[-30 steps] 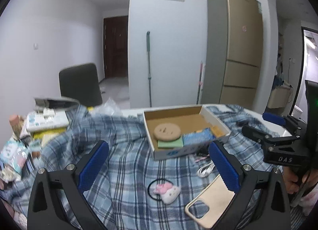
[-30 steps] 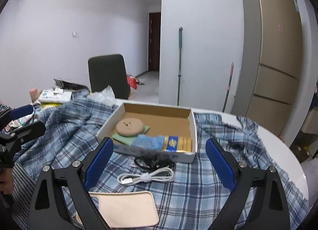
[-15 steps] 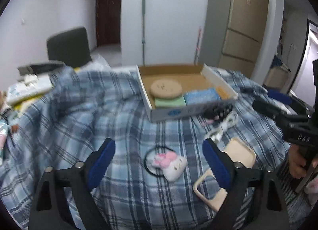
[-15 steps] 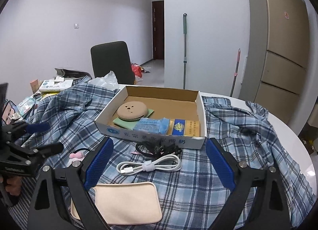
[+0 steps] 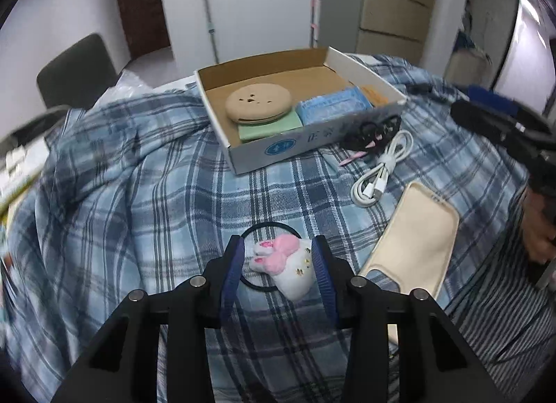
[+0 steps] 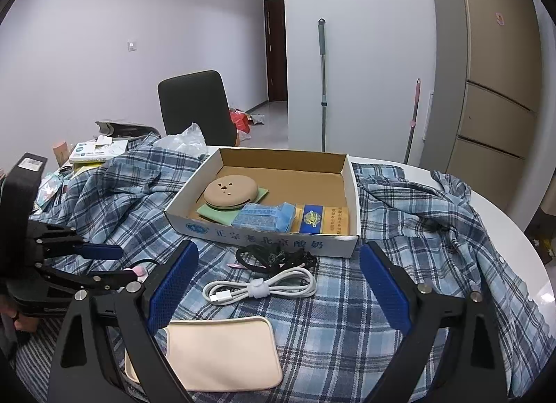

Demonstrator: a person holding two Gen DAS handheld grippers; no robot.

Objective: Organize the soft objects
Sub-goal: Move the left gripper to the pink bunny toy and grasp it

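Plaid cloth (image 5: 146, 201) covers table. L gripper (image 5: 278, 257) jaws closing round plush hair tie (image 5: 285, 264), pads just beside it. R gripper (image 6: 278, 284) jaws wide apart, empty, over white cable (image 6: 260, 288).

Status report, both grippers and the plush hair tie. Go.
Left gripper closing around plush hair tie on the plaid cloth. Right gripper open, empty, above white cable. Nothing in the way.

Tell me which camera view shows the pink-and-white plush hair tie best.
The left wrist view: the pink-and-white plush hair tie lies unobstructed between the closing left gripper fingers. The right wrist view shows only a pink sliver behind that gripper.
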